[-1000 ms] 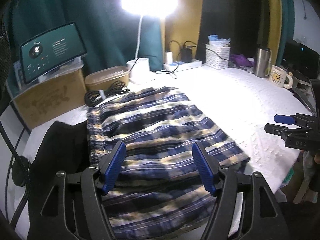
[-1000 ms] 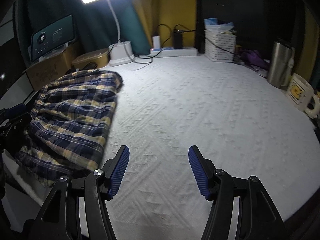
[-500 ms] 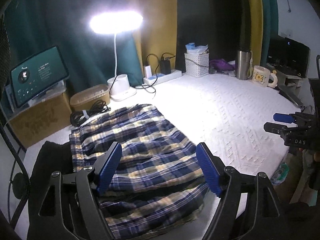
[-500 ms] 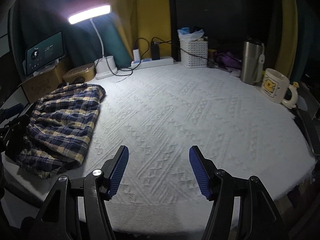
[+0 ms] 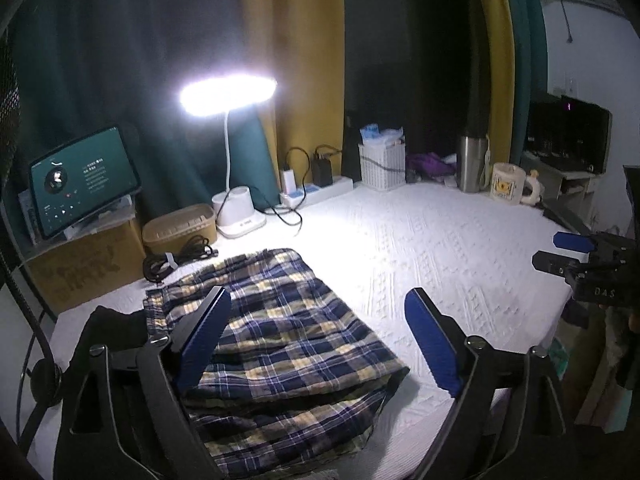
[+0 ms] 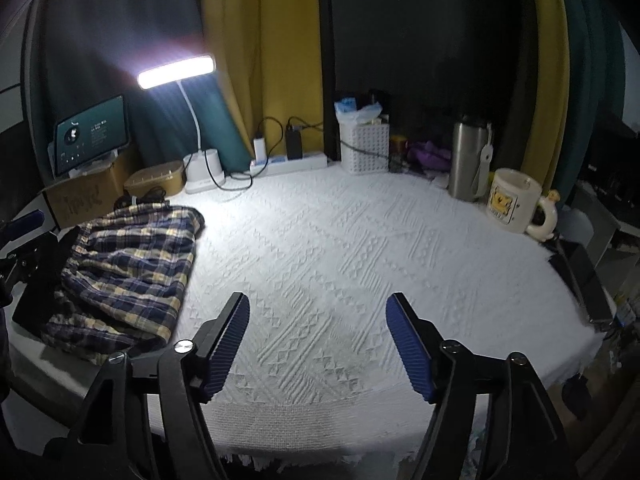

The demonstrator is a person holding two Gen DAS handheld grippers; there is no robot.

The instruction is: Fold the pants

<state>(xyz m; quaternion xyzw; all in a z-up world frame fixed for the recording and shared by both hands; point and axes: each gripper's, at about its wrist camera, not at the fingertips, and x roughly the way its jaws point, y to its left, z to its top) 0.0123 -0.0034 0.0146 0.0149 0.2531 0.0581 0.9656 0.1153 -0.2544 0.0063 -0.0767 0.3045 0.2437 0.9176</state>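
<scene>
Readable text is scarce. "DAS" in pale letters on black body of right gripper (image 5: 568, 254), at 3 o'clock in left wrist view. Tablet (image 5: 84, 182) screen, 9 o'clock, has text lines, too small to read. Cardboard box (image 5: 80, 268) print and mug (image 6: 514, 200) label illegible.

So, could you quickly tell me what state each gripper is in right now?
Left gripper: open, holding nothing, above the plaid pants.
Right gripper: open, holding nothing, above the white tablecloth.

A lit desk lamp (image 5: 228, 92) throws white light over the surface (image 6: 360, 248), which wears a white textured cloth. Behind hang yellow curtains (image 6: 260, 60) and dark teal curtains (image 5: 100, 60); the room is otherwise dim
</scene>
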